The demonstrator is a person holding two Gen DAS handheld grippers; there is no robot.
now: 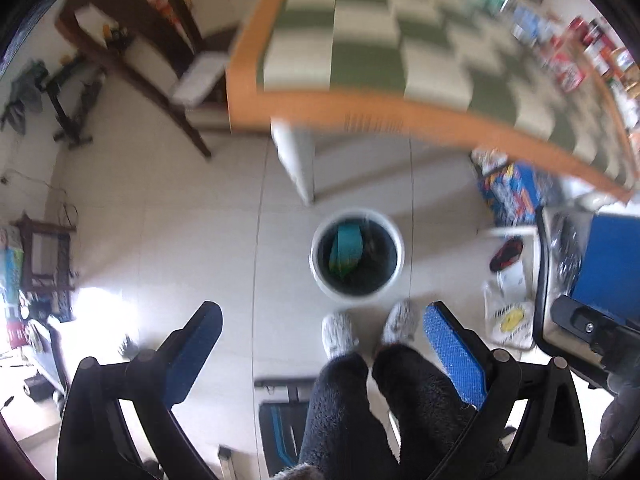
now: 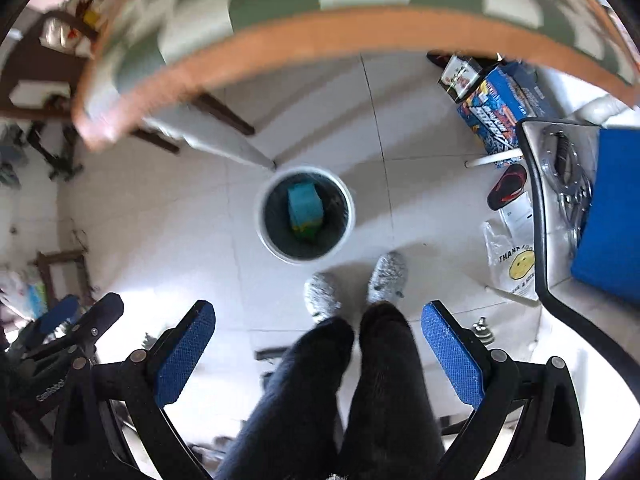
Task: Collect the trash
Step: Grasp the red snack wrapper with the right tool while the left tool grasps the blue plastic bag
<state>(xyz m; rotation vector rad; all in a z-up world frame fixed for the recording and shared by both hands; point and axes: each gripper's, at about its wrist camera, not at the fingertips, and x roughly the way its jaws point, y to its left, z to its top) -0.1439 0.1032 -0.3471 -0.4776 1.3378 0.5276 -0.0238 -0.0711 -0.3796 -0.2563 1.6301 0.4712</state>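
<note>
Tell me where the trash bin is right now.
The trash bin stands on the floor near the centre of both wrist views, just beyond the person's slippers and beside the white table leg.

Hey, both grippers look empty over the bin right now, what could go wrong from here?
1. The table overhangs close to the bin, so swinging the left gripper or right gripper up for more trash might clip its orange edge.
2. The person's slippered feet stand right beside the bin; a step forward could knock it over and spill the teal carton inside.
3. The plastic bag lies on the floor nearby, a possible slip.
</note>
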